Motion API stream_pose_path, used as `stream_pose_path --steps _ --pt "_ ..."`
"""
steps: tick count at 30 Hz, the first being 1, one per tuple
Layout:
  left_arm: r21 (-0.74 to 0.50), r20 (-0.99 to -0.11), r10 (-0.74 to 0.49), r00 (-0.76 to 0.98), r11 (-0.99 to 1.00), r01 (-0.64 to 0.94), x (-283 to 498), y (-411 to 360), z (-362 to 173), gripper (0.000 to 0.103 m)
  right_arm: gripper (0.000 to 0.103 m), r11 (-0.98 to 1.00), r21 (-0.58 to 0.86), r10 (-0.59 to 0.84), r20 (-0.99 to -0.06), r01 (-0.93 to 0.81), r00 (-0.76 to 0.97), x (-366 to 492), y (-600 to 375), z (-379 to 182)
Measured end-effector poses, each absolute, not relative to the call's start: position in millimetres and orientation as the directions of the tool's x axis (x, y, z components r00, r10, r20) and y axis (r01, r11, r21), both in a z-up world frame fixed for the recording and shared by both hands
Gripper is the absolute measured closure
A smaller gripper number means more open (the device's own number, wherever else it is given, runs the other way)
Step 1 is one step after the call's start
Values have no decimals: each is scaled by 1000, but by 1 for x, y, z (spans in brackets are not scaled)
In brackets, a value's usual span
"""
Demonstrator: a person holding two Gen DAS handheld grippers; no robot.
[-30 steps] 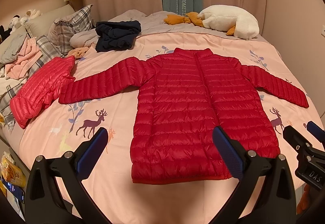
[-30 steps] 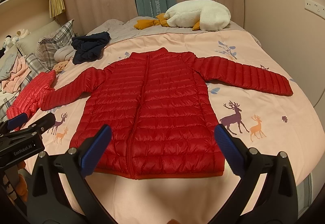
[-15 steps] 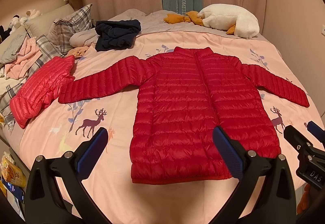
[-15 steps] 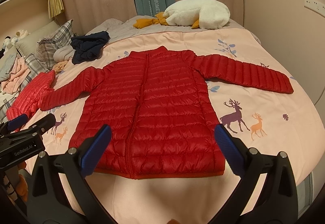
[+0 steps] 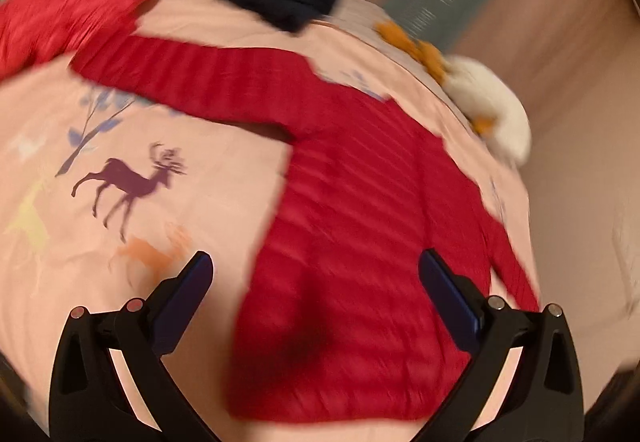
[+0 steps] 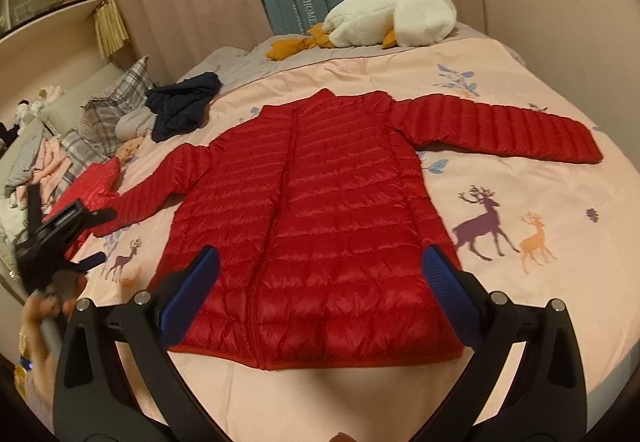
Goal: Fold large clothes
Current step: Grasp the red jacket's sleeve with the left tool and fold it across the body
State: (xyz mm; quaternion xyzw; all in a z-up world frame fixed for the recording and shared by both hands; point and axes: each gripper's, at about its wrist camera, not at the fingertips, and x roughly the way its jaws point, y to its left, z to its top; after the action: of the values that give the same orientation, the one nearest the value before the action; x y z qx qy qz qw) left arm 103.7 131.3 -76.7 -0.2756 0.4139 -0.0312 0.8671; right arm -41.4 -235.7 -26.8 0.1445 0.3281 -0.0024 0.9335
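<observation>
Red jacket [image 6: 312,226] lies flat (sleeves spread) beyond both grippers [image 6: 318,274] [image 5: 316,278]; fingers wide, holding nothing.

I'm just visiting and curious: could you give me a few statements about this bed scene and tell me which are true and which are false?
1. The red jacket lies spread flat with both sleeves out. True.
2. The right gripper is clamped on the hem. False: it is open, holding nothing.
3. A white plush goose lies at the far end of the bed. True.
4. The dark blue garment lies on top of the jacket. False: it lies apart, beyond the sleeve.
</observation>
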Motion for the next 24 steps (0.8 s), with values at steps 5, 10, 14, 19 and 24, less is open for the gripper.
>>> stream_pose_path --steps 5,10,14,19,24 --pt "-618 -658 -269 703 726 -302 145 214 -109 1 2 948 312 151 -604 57 783 -26 -233 -37" --pt "-665 -656 -226 720 624 -409 176 285 -135 1 2 955 296 181 -610 10 771 -10 -221 -46" --pt "-757 -606 -292 740 498 -423 193 319 -162 1 2 962 272 172 -625 6 761 5 -213 -54" --pt "-872 -475 -333 815 303 -384 207 349 -189 1 2 965 261 155 -632 20 759 20 -213 -59" --pt "-879 -463 -312 830 278 -386 231 351 -190 1 2 963 265 145 -654 45 743 35 -215 -67"
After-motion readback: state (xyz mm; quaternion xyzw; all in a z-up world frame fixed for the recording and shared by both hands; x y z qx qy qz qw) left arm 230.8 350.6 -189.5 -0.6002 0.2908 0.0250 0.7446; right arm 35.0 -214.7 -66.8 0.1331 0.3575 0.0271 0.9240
